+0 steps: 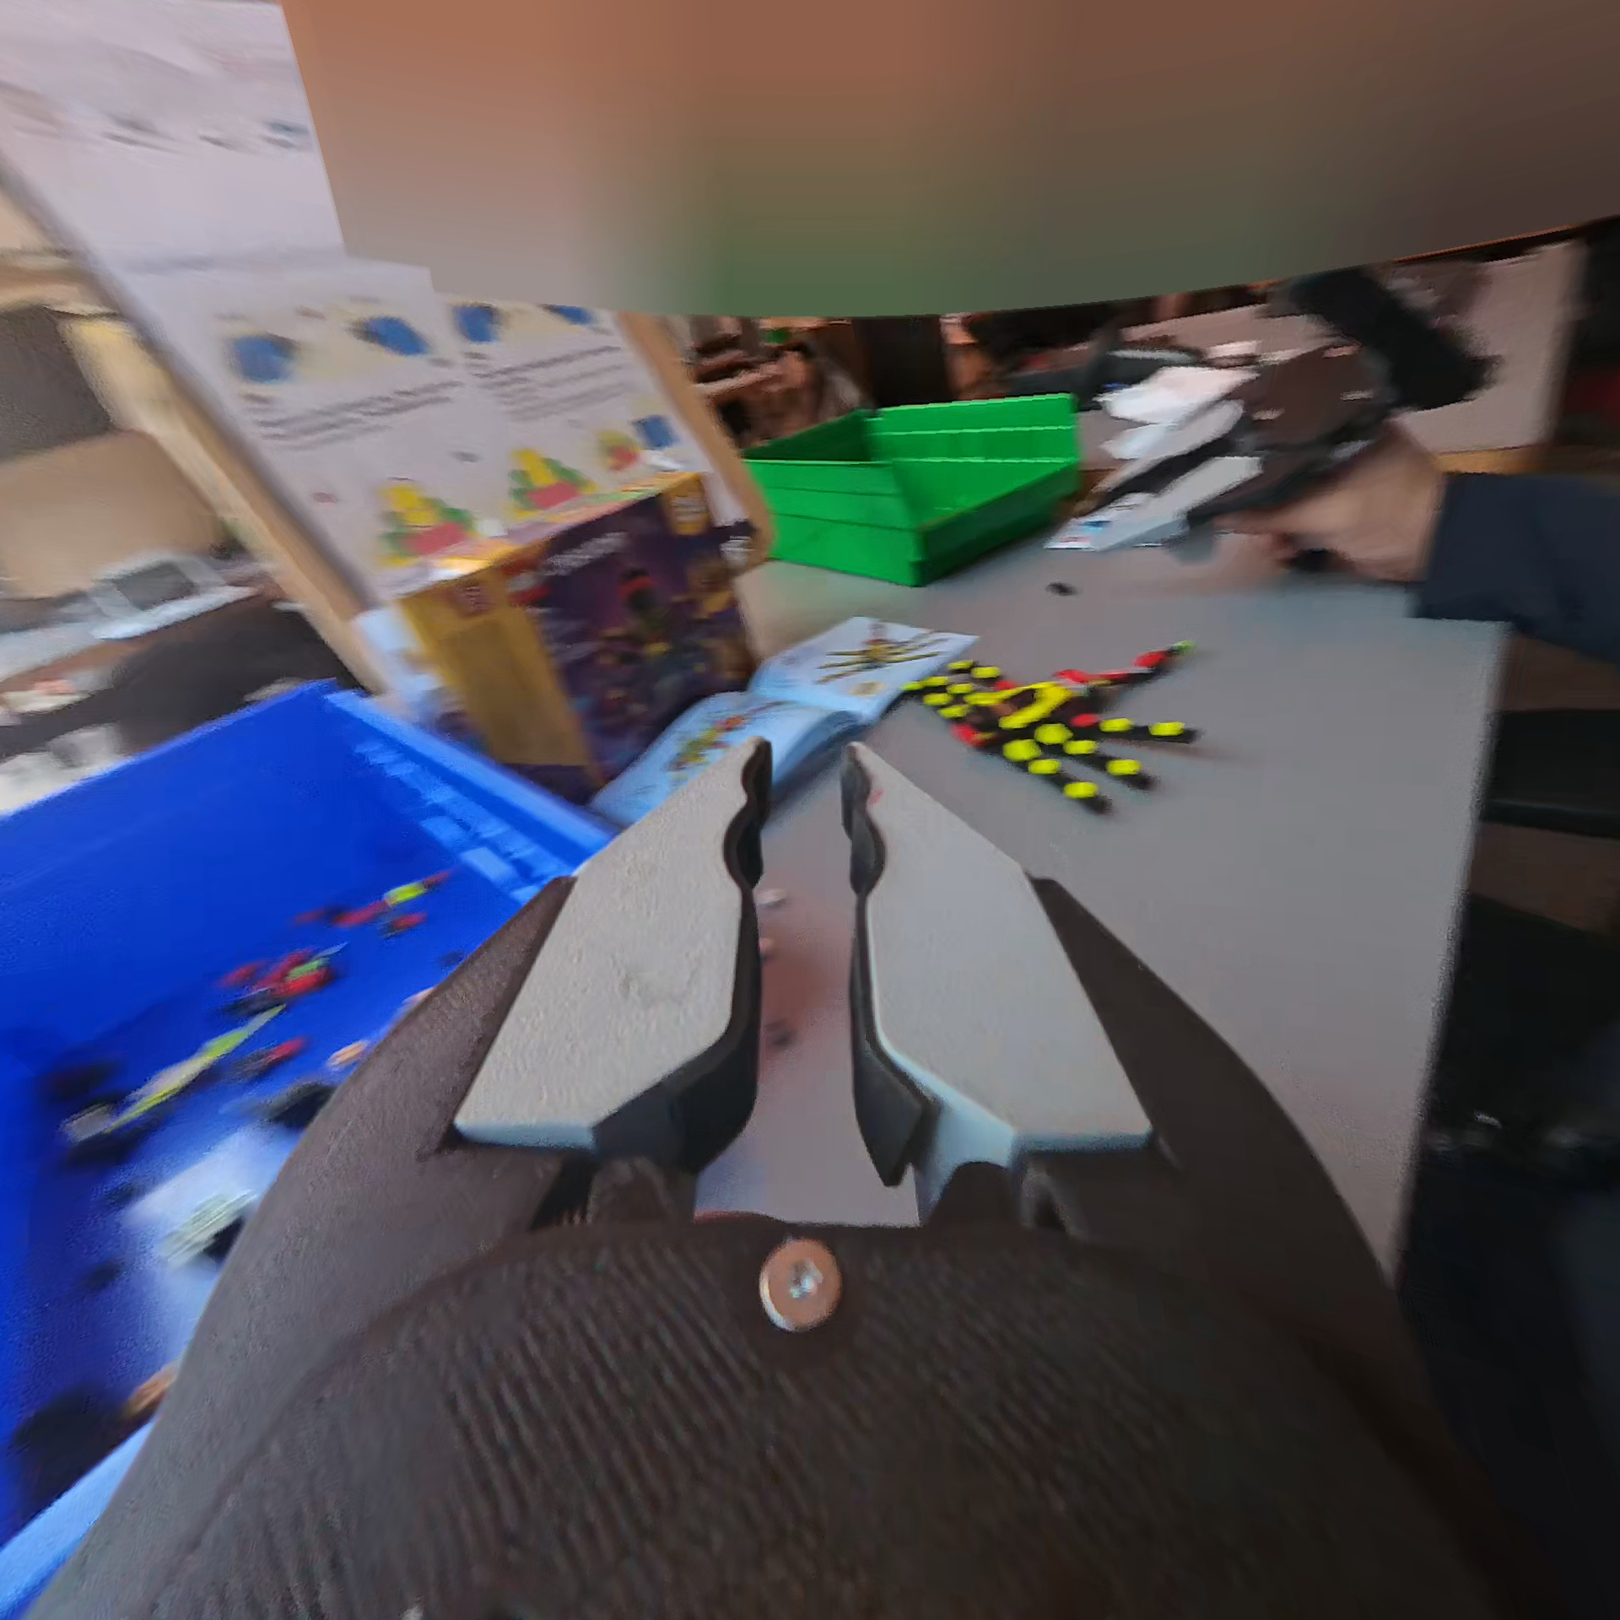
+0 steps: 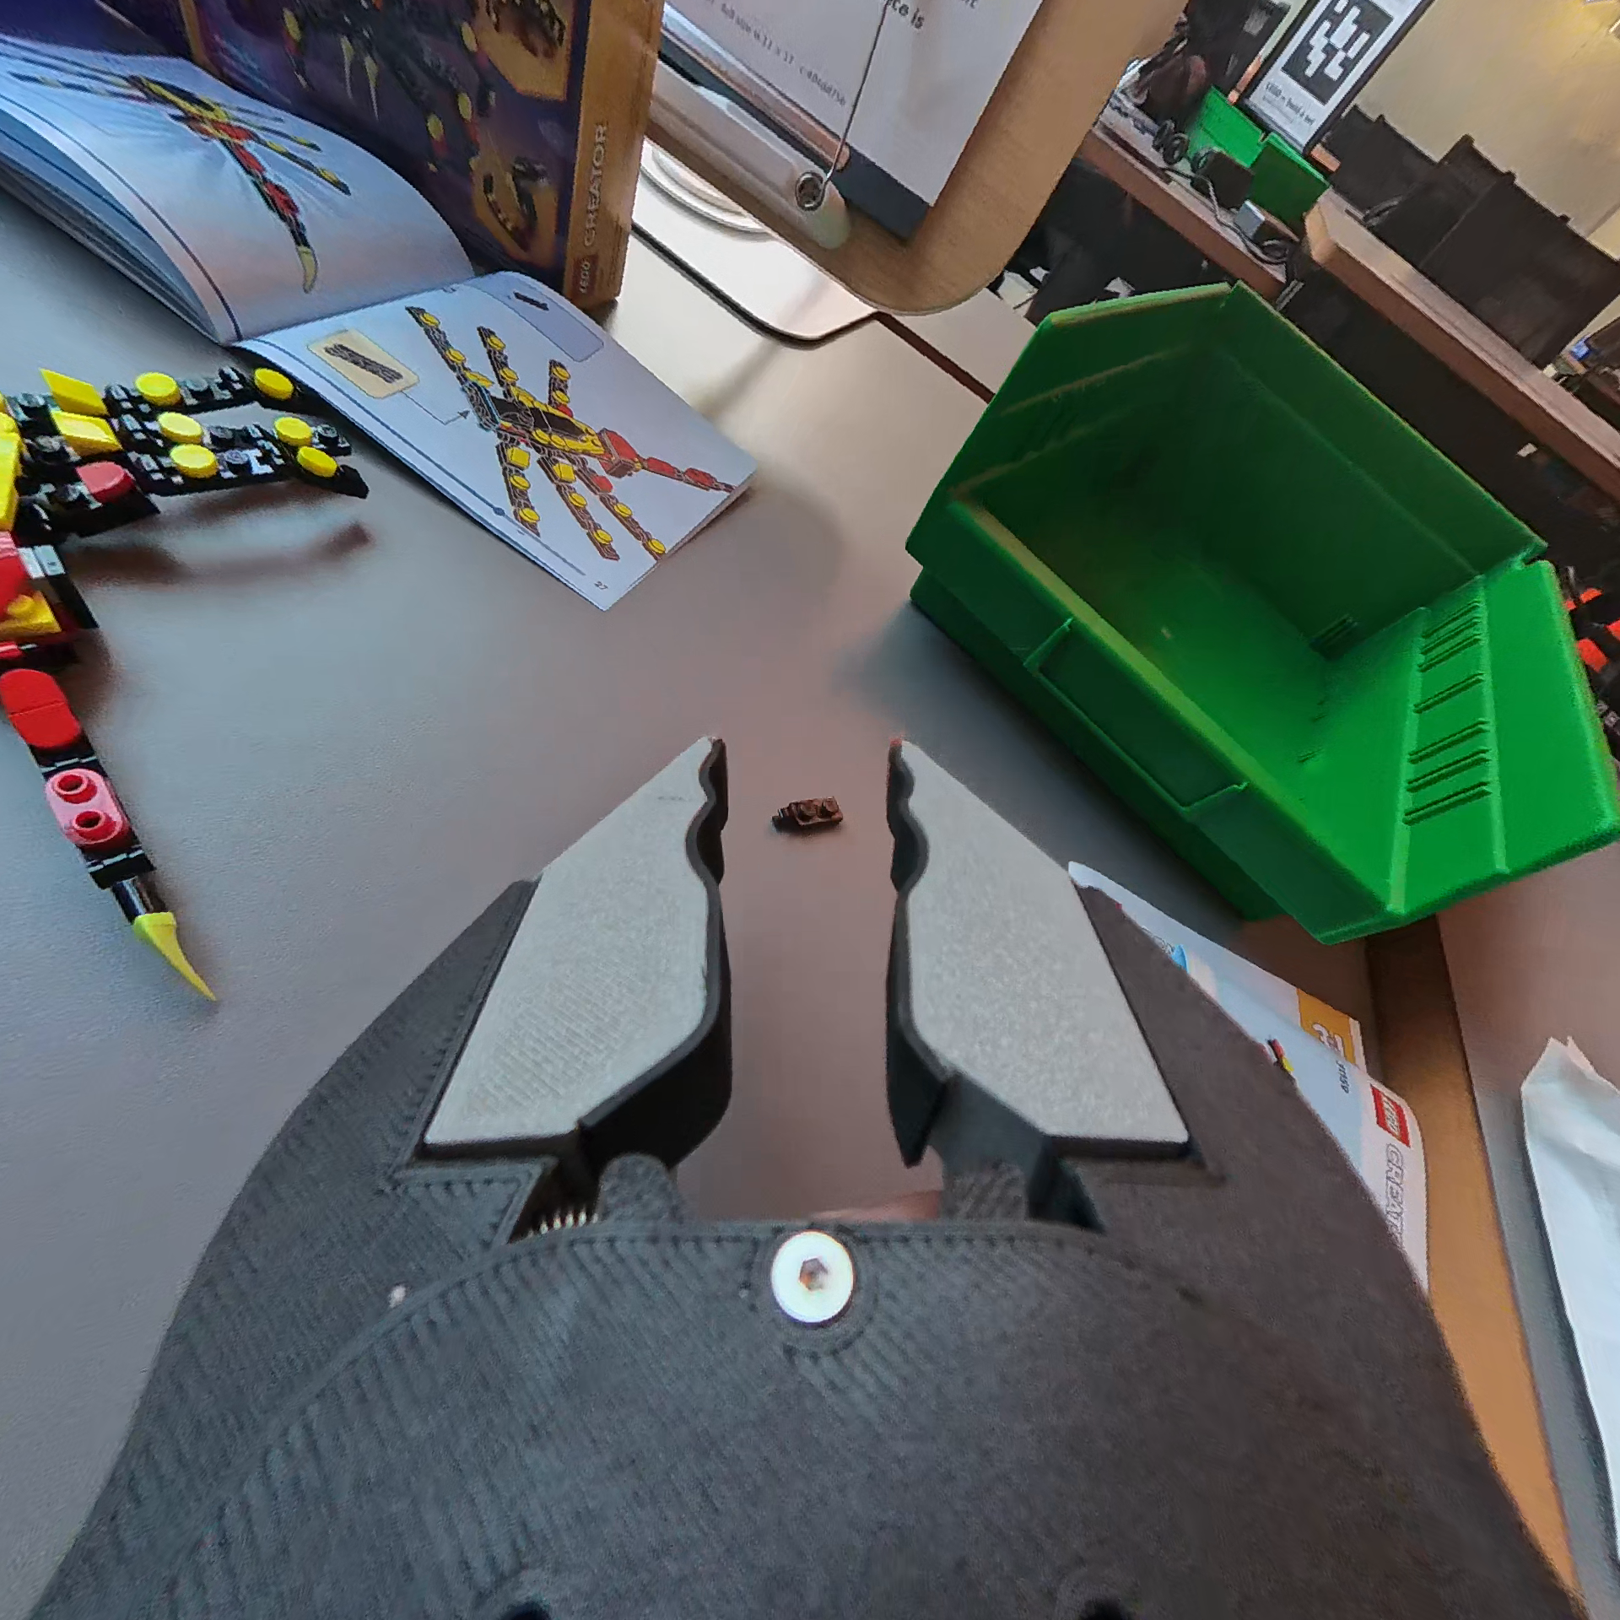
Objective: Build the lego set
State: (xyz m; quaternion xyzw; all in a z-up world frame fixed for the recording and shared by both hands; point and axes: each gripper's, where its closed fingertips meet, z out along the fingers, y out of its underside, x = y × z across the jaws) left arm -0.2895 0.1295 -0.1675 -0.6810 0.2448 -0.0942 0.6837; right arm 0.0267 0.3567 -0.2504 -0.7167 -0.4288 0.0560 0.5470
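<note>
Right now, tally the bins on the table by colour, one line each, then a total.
Green bin: 1
Blue bin: 1
Total: 2

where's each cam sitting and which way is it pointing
Left wrist view: rides the left gripper, jaws slightly apart, facing across the grey table past the blue bin toward the lego model; the right gripper and hand show far right.
Right wrist view: rides the right gripper, angled down at a small dark piece between its open fingers.
Shared: model, open booklet, set box, green bin.
</note>
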